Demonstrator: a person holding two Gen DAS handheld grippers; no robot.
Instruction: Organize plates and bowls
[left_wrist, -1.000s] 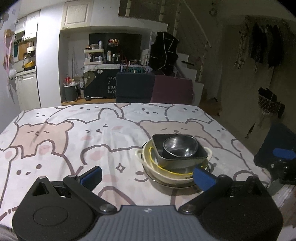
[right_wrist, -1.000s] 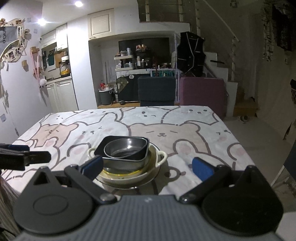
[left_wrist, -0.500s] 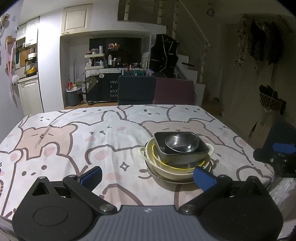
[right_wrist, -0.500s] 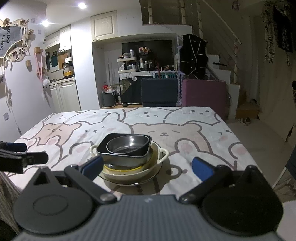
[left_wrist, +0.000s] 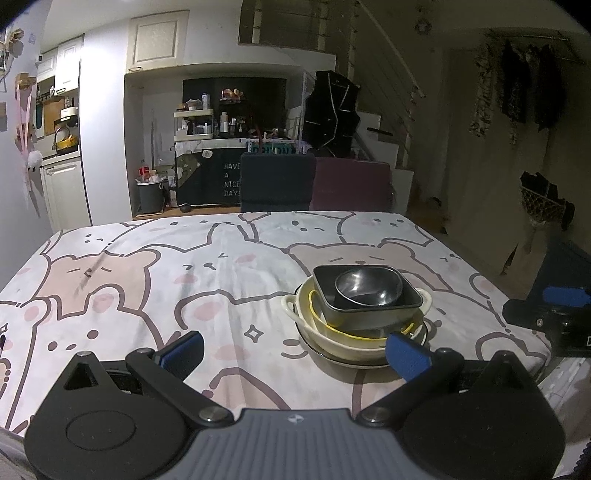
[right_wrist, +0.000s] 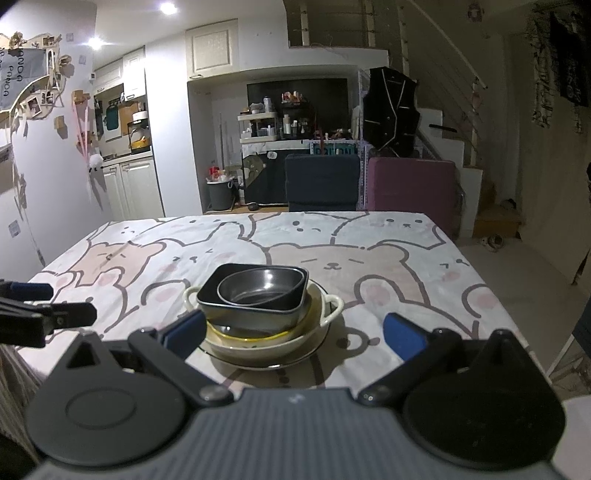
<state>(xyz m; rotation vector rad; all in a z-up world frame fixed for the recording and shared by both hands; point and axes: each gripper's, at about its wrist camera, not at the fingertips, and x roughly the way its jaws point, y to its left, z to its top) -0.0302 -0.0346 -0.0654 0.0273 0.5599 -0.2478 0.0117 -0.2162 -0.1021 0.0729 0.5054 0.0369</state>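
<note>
A stack of dishes stands on the bear-print tablecloth (left_wrist: 184, 280). A round steel bowl (left_wrist: 367, 288) sits in a dark square dish (left_wrist: 373, 314), in a yellow-rimmed bowl (left_wrist: 325, 325), in a cream two-handled bowl (left_wrist: 291, 306), on a flat plate (left_wrist: 332, 360). The stack also shows in the right wrist view (right_wrist: 258, 295). My left gripper (left_wrist: 295, 350) is open and empty, near the table's front edge, left of the stack. My right gripper (right_wrist: 293, 332) is open and empty, just in front of the stack. Each gripper shows in the other's view (left_wrist: 546, 310) (right_wrist: 44, 314).
Two chairs, dark blue (left_wrist: 277, 181) and purple (left_wrist: 351, 182), stand at the table's far edge. A kitchen counter and shelves (right_wrist: 266, 125) lie beyond. Stairs (right_wrist: 461, 140) rise at the back right.
Both grippers have drawn back and risen a little from the stack. The dishes have not moved.
</note>
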